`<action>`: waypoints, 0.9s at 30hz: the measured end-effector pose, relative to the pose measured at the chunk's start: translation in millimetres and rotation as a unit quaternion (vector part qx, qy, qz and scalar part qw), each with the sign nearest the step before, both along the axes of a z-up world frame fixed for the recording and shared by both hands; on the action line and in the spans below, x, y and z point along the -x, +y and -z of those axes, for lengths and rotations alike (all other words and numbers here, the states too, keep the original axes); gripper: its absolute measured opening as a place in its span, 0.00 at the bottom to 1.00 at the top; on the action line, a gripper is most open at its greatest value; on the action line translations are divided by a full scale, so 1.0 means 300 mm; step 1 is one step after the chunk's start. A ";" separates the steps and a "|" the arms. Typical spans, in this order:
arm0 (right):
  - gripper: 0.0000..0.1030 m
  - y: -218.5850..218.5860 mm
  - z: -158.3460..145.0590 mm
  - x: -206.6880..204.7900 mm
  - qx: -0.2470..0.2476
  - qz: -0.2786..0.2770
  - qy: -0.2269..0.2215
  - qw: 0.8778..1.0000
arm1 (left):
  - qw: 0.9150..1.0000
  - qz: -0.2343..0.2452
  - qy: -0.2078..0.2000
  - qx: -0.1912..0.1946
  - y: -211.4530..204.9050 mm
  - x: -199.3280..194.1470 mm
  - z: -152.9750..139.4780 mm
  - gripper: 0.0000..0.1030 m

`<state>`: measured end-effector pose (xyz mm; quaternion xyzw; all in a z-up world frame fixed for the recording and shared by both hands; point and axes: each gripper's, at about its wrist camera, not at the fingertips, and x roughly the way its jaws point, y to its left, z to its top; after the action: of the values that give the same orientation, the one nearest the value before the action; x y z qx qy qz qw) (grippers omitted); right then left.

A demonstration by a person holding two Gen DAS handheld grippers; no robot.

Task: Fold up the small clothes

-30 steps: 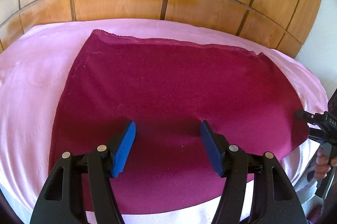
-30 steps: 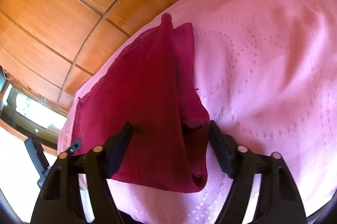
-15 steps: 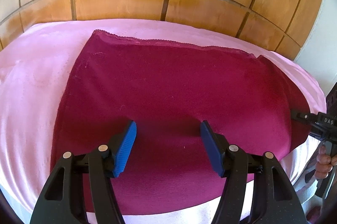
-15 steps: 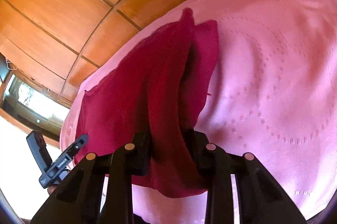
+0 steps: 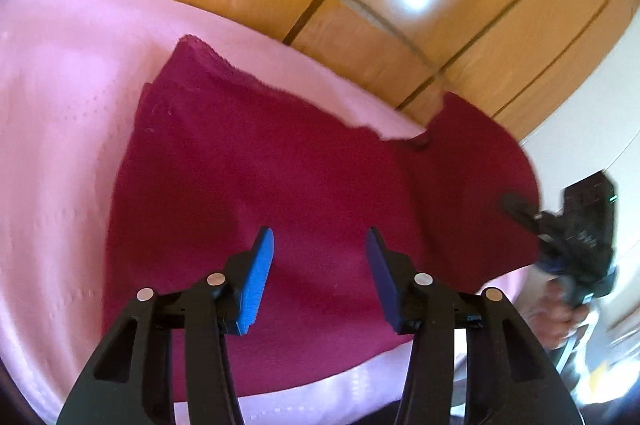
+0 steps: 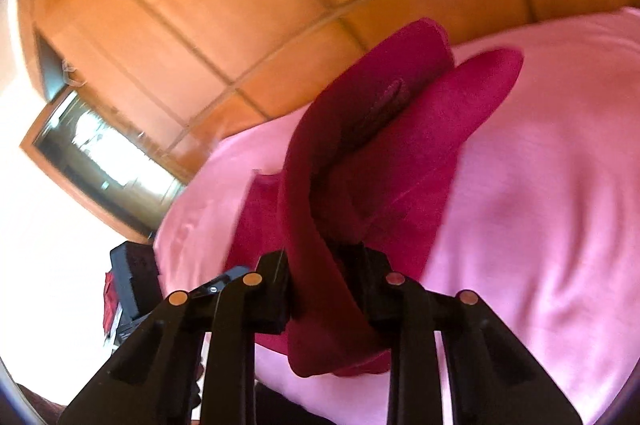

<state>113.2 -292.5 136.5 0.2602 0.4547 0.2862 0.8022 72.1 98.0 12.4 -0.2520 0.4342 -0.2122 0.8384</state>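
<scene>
A crimson garment point(image 5: 288, 185) lies across the pink bedspread point(image 5: 60, 105), filling the centre of the left wrist view, while its right-hand edge rises at the right of the frame. The right gripper point(image 6: 324, 289), its jaws having just been closing, pinches a bunched fold of that edge low in the centre of its own view. The left gripper point(image 5: 320, 265), its jaws also having just been narrowing, hovers half open above the cloth at the lower centre, gripping nothing. For a clean fold, the lifted edge likely needs carrying straight across toward the far side, kept taut, with the left gripper pressing or catching the near hem to stop the fabric sliding.
</scene>
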 end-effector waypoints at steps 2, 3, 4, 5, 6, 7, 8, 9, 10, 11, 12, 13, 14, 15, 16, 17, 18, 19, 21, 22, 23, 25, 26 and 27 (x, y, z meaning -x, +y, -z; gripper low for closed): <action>0.22 0.086 -0.018 -0.014 -0.002 -0.023 -0.007 1.000 | 0.999 -0.002 -0.003 0.039 0.042 0.000 -0.010 0.46; 0.22 0.145 -0.022 -0.021 -0.004 -0.041 -0.010 0.999 | 0.998 -0.004 -0.004 0.059 0.066 0.002 -0.014 0.46; 0.22 0.192 -0.022 -0.021 -0.004 -0.055 -0.012 0.998 | 0.997 -0.007 -0.005 0.073 0.086 0.002 -0.016 0.46; 0.22 0.238 -0.019 -0.023 -0.004 -0.068 -0.012 0.998 | 0.996 -0.013 -0.005 0.090 0.113 0.004 -0.018 0.46; 0.22 0.289 -0.012 -0.025 -0.004 -0.081 -0.011 0.997 | 0.994 -0.018 -0.006 0.103 0.129 0.006 -0.021 0.46; 0.22 0.344 -0.003 -0.026 -0.002 -0.096 -0.010 0.995 | 0.992 -0.023 -0.006 0.123 0.157 0.009 -0.023 0.46; 0.22 0.392 0.009 -0.024 0.003 -0.109 -0.011 0.994 | 0.991 -0.027 -0.007 0.133 0.172 0.012 -0.024 0.47; 0.22 0.448 0.024 -0.017 0.014 -0.125 -0.011 0.992 | 0.989 -0.035 -0.010 0.144 0.199 0.019 -0.026 0.49; 0.22 0.485 0.037 -0.010 0.023 -0.136 -0.012 0.990 | 0.988 -0.044 -0.013 0.145 0.221 0.024 -0.030 0.52; 0.22 0.537 0.058 0.002 0.041 -0.150 -0.014 0.988 | 0.988 -0.049 -0.013 0.146 0.235 0.021 -0.032 0.59; 0.22 0.565 0.072 0.010 0.055 -0.158 -0.017 0.986 | 0.986 -0.054 -0.010 0.159 0.259 0.027 -0.028 0.65; 0.22 0.594 0.081 0.021 0.066 -0.168 -0.022 0.983 | 0.983 -0.056 -0.006 0.173 0.275 0.029 -0.024 0.65; 0.22 0.620 0.088 0.031 0.078 -0.177 -0.028 0.981 | 0.982 -0.058 -0.004 0.178 0.286 0.030 -0.023 0.65; 0.22 0.643 0.093 0.048 0.093 -0.186 -0.043 0.977 | 0.983 -0.058 -0.004 0.176 0.290 0.032 -0.025 0.65; 0.22 0.660 0.096 0.058 0.103 -0.191 -0.052 0.975 | 0.983 -0.058 -0.004 0.175 0.298 0.030 -0.029 0.65; 0.25 0.682 0.101 0.074 0.112 -0.196 -0.060 0.972 | 0.983 -0.057 -0.004 0.174 0.299 0.027 -0.033 0.65; 0.29 0.693 0.104 0.095 0.122 -0.203 -0.071 0.969 | 0.982 -0.055 -0.003 0.179 0.298 0.023 -0.037 0.65; 0.36 0.706 0.102 0.096 0.123 -0.206 -0.078 0.968 | 0.982 -0.053 -0.003 0.183 0.295 0.019 -0.043 0.65; 0.44 0.709 0.108 0.113 0.093 -0.226 -0.080 0.966 | 0.982 -0.052 -0.002 0.180 0.295 0.005 -0.052 0.69; 0.44 0.704 0.103 0.121 0.078 -0.236 -0.079 0.965 | 0.982 -0.050 0.001 0.179 0.301 -0.007 -0.054 0.70; 0.47 0.692 0.095 0.135 0.060 -0.247 -0.078 0.964 | 0.983 -0.048 0.005 0.179 0.310 -0.002 -0.055 0.70; 0.46 0.661 0.090 0.151 0.033 -0.261 -0.070 0.962 | 0.985 -0.048 0.015 0.168 0.319 -0.018 -0.061 0.70; 0.46 0.636 0.084 0.154 0.023 -0.261 -0.069 0.962 | 0.986 -0.042 0.016 0.163 0.316 -0.022 -0.071 0.70; 0.47 0.595 0.074 0.162 0.017 -0.259 -0.067 0.963 | 0.986 -0.036 0.019 0.161 0.320 -0.031 -0.075 0.70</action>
<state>64.6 -113.9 114.3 0.1002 0.4563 0.4931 0.7339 81.4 194.0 34.8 -0.4033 0.4005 -0.2442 0.7857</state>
